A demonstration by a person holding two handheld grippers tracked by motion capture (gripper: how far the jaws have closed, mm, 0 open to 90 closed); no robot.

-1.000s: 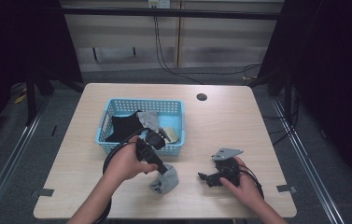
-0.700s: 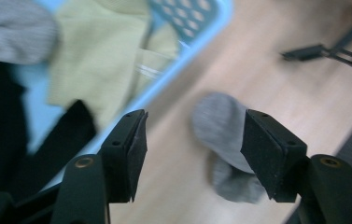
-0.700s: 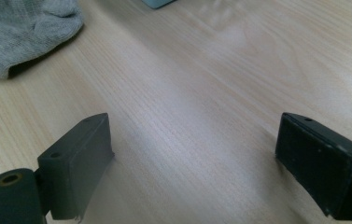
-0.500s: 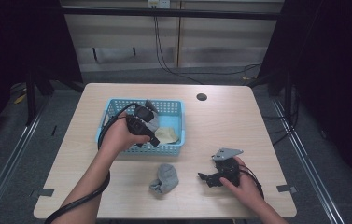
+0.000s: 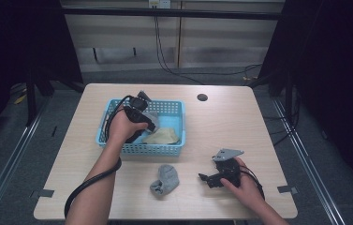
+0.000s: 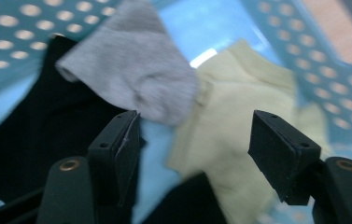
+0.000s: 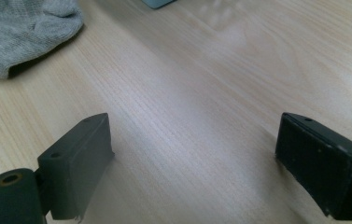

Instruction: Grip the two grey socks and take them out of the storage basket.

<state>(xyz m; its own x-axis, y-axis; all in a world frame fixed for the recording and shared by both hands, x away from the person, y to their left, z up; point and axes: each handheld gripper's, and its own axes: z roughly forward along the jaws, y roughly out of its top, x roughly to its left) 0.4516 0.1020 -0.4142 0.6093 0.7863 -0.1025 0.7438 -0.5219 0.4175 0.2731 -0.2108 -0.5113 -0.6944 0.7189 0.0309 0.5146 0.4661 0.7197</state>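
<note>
Left gripper [image 6: 194,140], jaws apart and just been opening, nothing between them, hovers over the blue basket [image 5: 113,112] centre-left. Target grey sock [image 6: 131,70] lies upper-centre in the left gripper view: drop straight, pinch one layer, avoid the yellow sock [image 6: 243,121]. Right gripper [image 5: 205,178] rests open, lower right.

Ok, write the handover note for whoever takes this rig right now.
Left tool: over the blue basket, jaws open and just been opening, nothing between them.
Right tool: open, empty, low over the table at the right.
Things: one grey sock lies on the table in front of the basket. In the basket lie another grey sock, a pale yellow sock and black cloth.
Done: one sock out.
Left: probably to take out the rest, one at a time.
</note>
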